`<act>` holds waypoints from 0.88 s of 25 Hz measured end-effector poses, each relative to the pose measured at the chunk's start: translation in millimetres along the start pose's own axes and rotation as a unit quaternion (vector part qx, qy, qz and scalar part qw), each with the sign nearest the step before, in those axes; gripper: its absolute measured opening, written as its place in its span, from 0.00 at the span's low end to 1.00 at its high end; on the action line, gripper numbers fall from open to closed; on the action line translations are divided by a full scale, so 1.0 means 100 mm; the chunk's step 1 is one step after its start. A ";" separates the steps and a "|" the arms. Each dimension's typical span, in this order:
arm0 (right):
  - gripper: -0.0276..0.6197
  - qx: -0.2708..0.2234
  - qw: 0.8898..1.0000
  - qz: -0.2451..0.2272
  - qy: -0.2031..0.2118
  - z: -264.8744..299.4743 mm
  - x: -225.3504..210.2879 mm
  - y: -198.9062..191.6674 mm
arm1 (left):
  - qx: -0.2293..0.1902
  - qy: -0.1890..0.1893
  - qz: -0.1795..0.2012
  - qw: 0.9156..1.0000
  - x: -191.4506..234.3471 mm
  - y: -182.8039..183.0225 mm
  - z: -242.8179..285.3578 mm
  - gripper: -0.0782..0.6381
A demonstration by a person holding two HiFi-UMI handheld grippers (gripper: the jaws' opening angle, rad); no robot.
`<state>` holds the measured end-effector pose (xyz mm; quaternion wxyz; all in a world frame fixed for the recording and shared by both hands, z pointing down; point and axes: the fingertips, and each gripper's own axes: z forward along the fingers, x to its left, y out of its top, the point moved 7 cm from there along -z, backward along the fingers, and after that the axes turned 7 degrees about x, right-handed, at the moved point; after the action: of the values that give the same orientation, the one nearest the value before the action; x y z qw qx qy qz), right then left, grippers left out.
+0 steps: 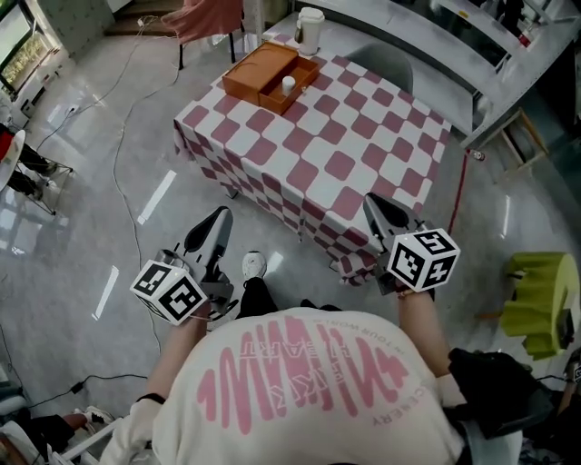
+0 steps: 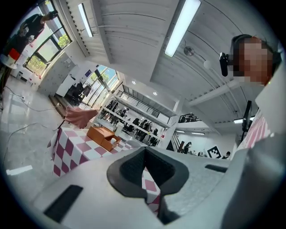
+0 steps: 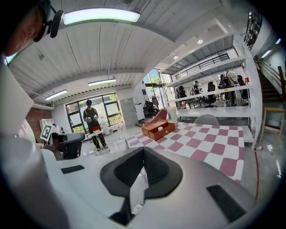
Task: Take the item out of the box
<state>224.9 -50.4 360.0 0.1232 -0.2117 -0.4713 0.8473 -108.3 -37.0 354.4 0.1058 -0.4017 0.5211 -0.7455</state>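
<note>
An open orange-brown box (image 1: 263,77) sits at the far left corner of the red-and-white checked table (image 1: 345,163). A small white item (image 1: 289,85) stands in its right compartment. My left gripper (image 1: 221,215) hangs over the floor, short of the table's near left side, jaws shut and empty. My right gripper (image 1: 370,202) is at the table's near edge, also shut with nothing held. The left gripper view shows the box (image 2: 103,136) far beyond the left gripper (image 2: 145,151). The right gripper view shows the box (image 3: 157,129) far ahead of the right gripper (image 3: 144,150).
A white cup (image 1: 310,30) stands behind the box. A grey chair (image 1: 381,64) is at the table's far side and a pink chair (image 1: 204,18) beyond the left corner. A green stool (image 1: 536,300) is to my right. Cables cross the floor (image 1: 127,118).
</note>
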 end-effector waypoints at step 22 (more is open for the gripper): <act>0.05 -0.030 0.999 -0.016 -0.031 1.79 0.07 1.32 | 0.001 -0.027 -0.002 1.000 1.88 1.35 0.90 0.12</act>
<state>133.0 -250.3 329.8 0.1156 -0.1816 -0.5033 0.8369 -203.0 -265.9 342.3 0.1184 -0.4229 0.5164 -0.7351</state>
